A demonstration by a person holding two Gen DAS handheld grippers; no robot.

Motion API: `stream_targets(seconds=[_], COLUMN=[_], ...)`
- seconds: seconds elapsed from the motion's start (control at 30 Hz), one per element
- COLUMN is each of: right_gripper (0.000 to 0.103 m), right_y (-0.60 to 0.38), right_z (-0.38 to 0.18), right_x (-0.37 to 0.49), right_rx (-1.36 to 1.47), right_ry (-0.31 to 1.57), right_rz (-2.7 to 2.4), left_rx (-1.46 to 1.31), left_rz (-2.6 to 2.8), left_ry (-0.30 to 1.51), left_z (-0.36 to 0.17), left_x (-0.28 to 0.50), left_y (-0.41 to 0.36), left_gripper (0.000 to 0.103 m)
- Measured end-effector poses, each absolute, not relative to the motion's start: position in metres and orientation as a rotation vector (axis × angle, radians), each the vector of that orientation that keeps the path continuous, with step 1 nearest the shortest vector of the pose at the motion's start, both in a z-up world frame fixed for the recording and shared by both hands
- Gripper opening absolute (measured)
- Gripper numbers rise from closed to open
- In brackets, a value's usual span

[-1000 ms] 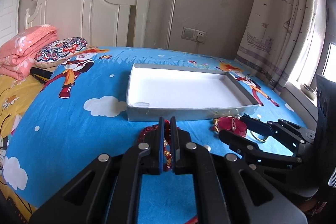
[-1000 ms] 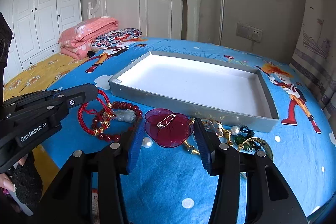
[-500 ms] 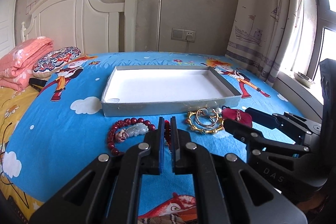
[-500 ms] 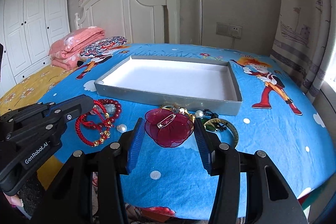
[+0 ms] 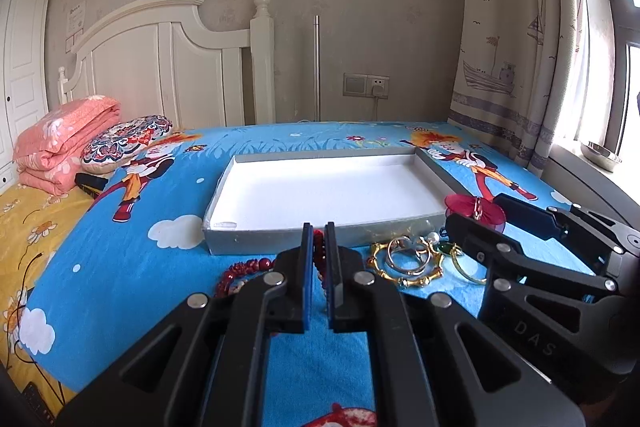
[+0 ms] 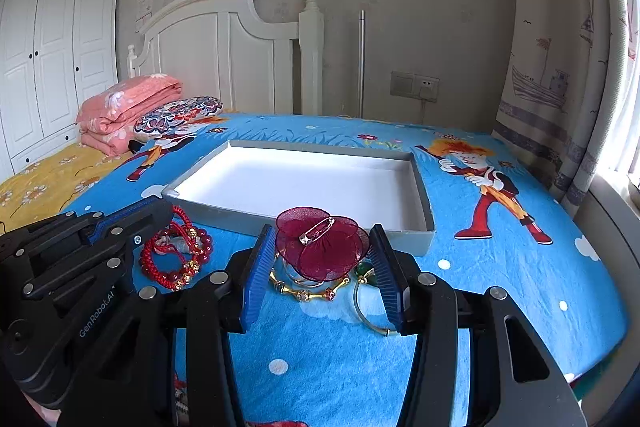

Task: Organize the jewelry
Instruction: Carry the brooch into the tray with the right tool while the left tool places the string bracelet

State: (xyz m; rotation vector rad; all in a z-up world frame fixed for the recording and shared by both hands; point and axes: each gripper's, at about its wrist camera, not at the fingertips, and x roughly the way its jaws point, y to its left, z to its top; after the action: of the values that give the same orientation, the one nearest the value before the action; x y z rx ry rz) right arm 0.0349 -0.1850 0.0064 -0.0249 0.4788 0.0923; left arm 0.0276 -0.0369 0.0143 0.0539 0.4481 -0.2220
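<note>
A grey tray [image 5: 256, 241] with a white floor lies on the blue cartoon bedspread. My right gripper [image 6: 320, 229] is shut on a dark-red gauze flower brooch [image 6: 320, 251] and holds it above the tray's front wall [image 6: 424, 239]. In the left wrist view the brooch [image 5: 460, 203] sits between the right gripper [image 5: 476, 209] fingers. My left gripper [image 5: 318, 227] is shut on a red cord bracelet [image 6: 160, 263] that trails onto the bed. A dark-red bead bracelet [image 5: 240, 269], a gold bamboo bangle [image 5: 416, 281] and rings [image 5: 404, 255] lie before the tray.
A thin gold bangle with a green stone [image 6: 364, 311] lies under the right gripper. A folded pink quilt [image 5: 64, 139] and a patterned cushion [image 5: 124, 143] rest by the white headboard. Curtain and window sill [image 5: 592, 155] stand at the right, a wardrobe [image 6: 52, 67] at the left.
The right gripper has lifted the flower brooch from the bedspread up to the tray's front wall. The left gripper has shifted sideways, and the gold bangle and rings have come into its view.
</note>
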Motion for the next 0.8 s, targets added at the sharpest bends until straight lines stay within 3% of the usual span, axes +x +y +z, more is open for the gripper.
stream_targets(seconds=[0.37,0.8], right_gripper=[0.047,0.047], right_y=[-0.184,-0.188], right_z=[0.008,0.001], right_x=[0.085,0.216], right_rx=[-0.040,-0.018], right_ry=[0.507,0.670], right_rz=[0.082,0.044], left_rx=[0.041,0.023], left_rz=[-0.220,-0.153], left_ry=[0.466,0.659], left_z=[0.040,0.043], left_x=[0.089,0.238], left_y=[-0.052,-0.059], left_gripper=[0.005,0.005])
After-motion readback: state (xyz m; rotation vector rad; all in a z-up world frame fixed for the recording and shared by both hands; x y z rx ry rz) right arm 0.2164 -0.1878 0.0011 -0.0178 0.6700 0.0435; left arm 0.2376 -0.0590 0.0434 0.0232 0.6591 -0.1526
